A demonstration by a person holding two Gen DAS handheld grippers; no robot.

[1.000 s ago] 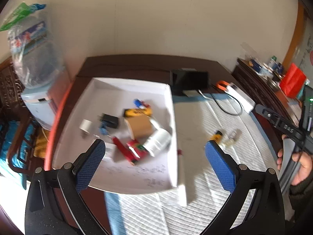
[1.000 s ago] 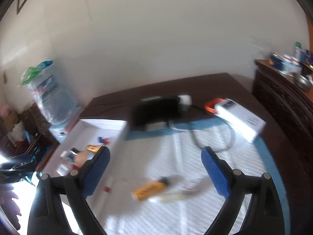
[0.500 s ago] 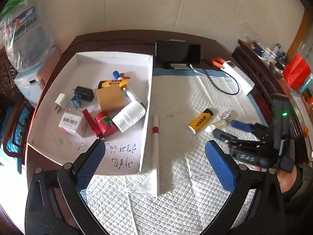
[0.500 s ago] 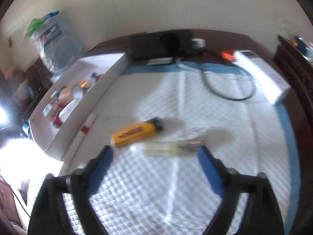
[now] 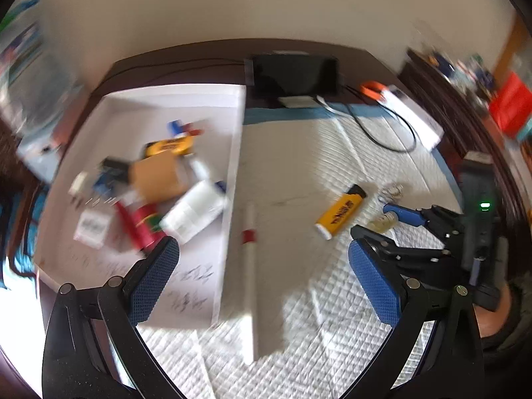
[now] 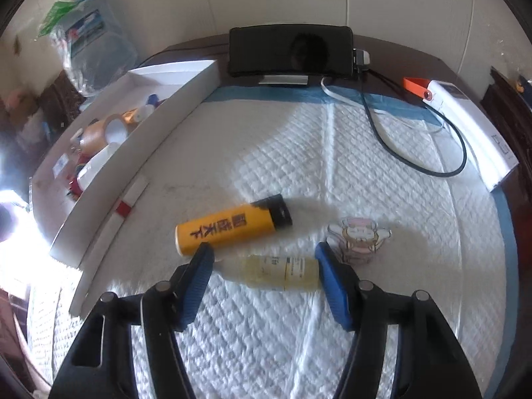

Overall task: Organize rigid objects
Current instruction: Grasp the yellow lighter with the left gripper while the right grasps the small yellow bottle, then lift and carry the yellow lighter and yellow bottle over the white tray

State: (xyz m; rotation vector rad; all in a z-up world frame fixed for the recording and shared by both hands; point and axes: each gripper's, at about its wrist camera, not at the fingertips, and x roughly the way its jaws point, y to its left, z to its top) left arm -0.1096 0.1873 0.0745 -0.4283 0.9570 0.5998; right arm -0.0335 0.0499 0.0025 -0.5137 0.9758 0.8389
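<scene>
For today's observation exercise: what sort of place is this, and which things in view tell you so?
Probably a room in a home, not a workshop: a dark wooden table covered by a quilted white pad, a water dispenser bottle by the wall, and a cluttered wooden sideboard.

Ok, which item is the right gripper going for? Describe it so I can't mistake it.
On the white quilted pad, right of the white tray, three loose items lie together. The right gripper is closing around the small pale-yellow clear bottle, lying on its side. It sits nearer than the orange lighter and left of the cartoon charm.
</scene>
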